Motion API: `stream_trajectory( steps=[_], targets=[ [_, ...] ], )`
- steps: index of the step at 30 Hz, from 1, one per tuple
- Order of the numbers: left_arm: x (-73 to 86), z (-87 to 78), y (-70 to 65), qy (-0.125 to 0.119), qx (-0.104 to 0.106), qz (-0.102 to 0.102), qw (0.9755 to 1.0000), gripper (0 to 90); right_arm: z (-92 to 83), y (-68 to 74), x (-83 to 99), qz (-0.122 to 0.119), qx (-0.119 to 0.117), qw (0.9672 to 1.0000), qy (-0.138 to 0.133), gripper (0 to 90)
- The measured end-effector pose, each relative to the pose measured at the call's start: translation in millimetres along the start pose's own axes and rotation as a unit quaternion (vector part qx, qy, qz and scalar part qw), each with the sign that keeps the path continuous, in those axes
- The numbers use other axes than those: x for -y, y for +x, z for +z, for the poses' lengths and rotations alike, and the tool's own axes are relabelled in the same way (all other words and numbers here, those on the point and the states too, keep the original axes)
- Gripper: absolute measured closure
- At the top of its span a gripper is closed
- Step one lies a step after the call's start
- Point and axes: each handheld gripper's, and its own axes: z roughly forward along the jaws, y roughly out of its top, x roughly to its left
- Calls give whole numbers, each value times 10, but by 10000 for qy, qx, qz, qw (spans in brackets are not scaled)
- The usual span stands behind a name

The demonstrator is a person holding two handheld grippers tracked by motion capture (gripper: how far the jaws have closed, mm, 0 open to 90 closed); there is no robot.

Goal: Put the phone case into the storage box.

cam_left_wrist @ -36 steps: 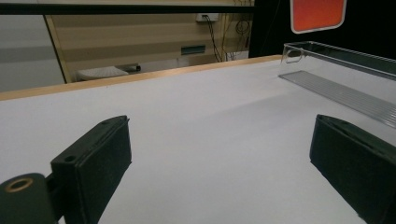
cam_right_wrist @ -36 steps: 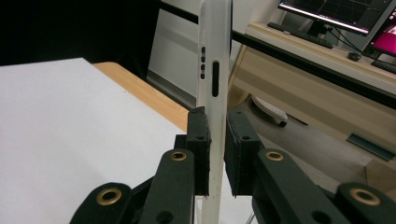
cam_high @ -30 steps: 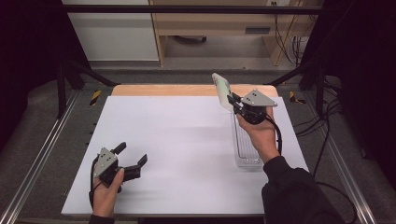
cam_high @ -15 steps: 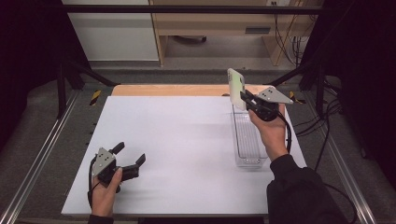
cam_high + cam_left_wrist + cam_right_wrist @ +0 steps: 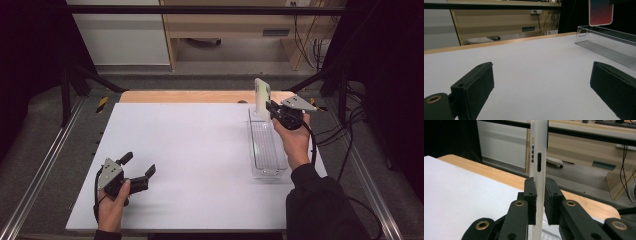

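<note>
We are holding the white phone [image 5: 262, 98] upright, clamped edge-on in our right gripper [image 5: 272, 107], its long axis vertical directly above the far end of the clear tray [image 5: 267, 172], while our left gripper [image 5: 137, 170] is resting open far away.

White tabletop [image 5: 200, 150], grey floor [image 5: 220, 67], wooden cabinet [image 5: 230, 25], dark curtains [image 5: 30, 60]

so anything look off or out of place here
Nothing stands out. The right gripper is shut on the white phone, held upright over the far end of the clear tray. The left gripper rests open on the white table.
</note>
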Motion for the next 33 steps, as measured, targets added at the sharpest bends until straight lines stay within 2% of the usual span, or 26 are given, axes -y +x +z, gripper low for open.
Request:
stream_trajectory(
  steps=[4, 17, 33],
  targets=[
    [0, -11, 16, -35, -24, -56, 10000, 47, 45, -16, 52, 118, 13, 9999, 73, 817],
    [-2, -9, 4, -21, 5, -34, 10000, 46, 189, 23, 122, 368, -39, 9988, 308, 816],
    [-12, -21, 13, -112, 9, -75, 9999, 34, 301, 49, 201, 394, -66, 9969, 671, 816]
  ],
)
